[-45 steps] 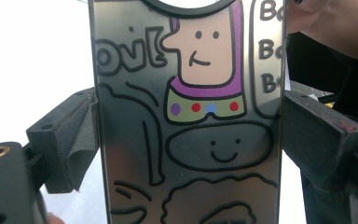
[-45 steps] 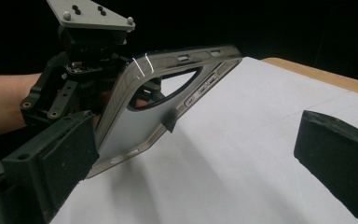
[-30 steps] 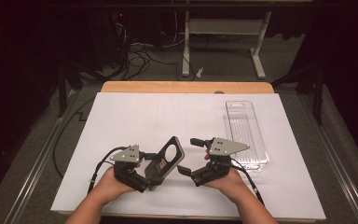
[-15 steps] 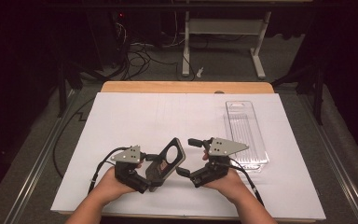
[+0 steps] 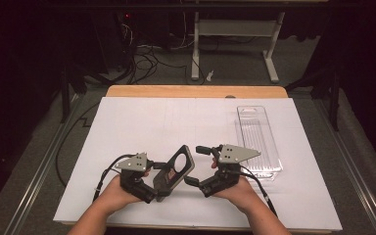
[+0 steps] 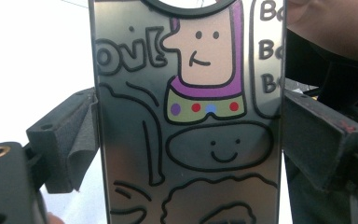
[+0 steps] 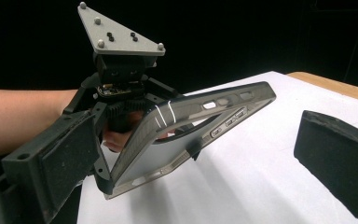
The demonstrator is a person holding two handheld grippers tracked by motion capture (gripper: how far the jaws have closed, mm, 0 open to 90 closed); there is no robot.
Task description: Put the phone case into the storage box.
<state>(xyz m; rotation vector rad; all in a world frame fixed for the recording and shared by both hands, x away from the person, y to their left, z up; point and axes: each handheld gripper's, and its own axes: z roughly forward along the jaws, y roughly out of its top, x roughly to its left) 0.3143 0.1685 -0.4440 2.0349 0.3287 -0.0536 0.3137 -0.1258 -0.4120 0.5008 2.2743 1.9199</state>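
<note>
Two hand-held grippers sit low over the near edge of the white surface (image 5: pixel 127 127), one in each of the person's hands. The left hand-held gripper (image 5: pixel 157 182) is clamped on a dark phone case (image 5: pixel 176 166), its jaws pressing the case's two long sides; in the left gripper view the case (image 6: pixel 189 121) stands between the foam pads, showing cartoon figures and a round camera cut-out at the top. The case is lifted off the surface and tilted, its far end pointing up toward the right hand-held gripper (image 5: pixel 199 165). That one is spread wide with nothing in it, just beside the case but apart from it. Farther right lies a clear plastic tray (image 5: pixel 257 142).
</note>
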